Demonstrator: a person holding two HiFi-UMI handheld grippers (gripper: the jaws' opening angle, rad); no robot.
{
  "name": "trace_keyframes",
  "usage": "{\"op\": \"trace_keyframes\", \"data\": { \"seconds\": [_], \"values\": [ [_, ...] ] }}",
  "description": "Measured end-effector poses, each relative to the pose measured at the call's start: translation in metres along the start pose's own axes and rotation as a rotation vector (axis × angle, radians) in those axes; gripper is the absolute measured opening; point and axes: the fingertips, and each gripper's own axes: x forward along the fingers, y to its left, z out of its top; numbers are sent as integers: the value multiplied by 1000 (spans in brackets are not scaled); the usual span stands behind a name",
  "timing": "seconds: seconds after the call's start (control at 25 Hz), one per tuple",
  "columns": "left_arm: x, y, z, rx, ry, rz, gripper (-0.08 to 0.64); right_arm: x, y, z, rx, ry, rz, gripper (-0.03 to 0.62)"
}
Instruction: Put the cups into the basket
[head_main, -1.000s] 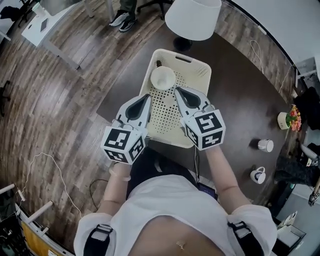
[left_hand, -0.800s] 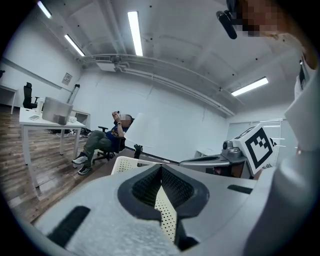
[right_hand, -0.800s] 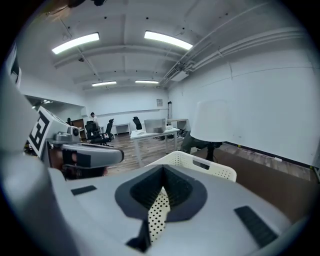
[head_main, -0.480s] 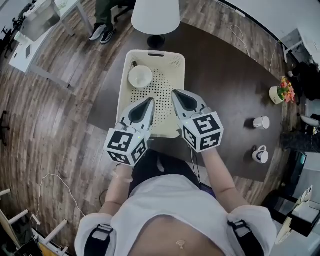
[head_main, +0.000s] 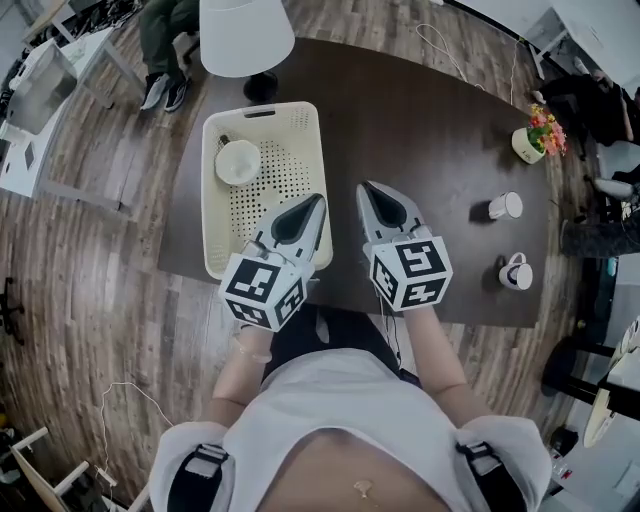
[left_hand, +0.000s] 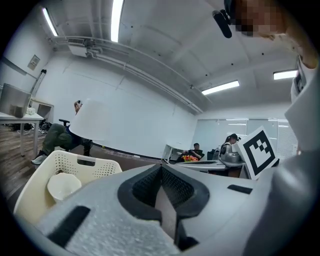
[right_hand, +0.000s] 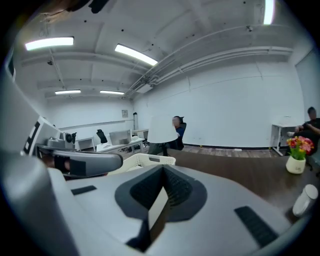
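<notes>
Notably, round white cup (head_main: 238, 162) inside perforated rectangular cream plastic basket (head_main: 275, 185).

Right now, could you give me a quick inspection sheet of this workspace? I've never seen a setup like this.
Surface: dark table, mostly bare.
Job's things: cream basket on the table's left, one white cup inside; far mug and near mug stand on the table's right, outside the basket.
Clutter: flower pot at the far right corner.
Grippers: left gripper and right gripper at the table's near side, fingers together, holding nothing.
Cables: thin white cable by the table's far edge; floor cable at lower left.
Surroundings: white lamp, seated person, wood floor.
</notes>
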Motion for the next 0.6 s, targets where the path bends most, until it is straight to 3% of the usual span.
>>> {"op": "trace_keyframes", "data": {
  "seconds": [0.28,0.48,0.6],
  "values": [
    [23,-26,3,20,-11,-53,9,-31,-38,-5,52,-42,-121,11],
    [27,-33,6,34,-32,-27,9,-45,-48,-6,22,-65,-187,11],
    [29,-33,5,55,-31,-13,9,-46,-49,-7,18,-62,-182,11]
  ]
}}
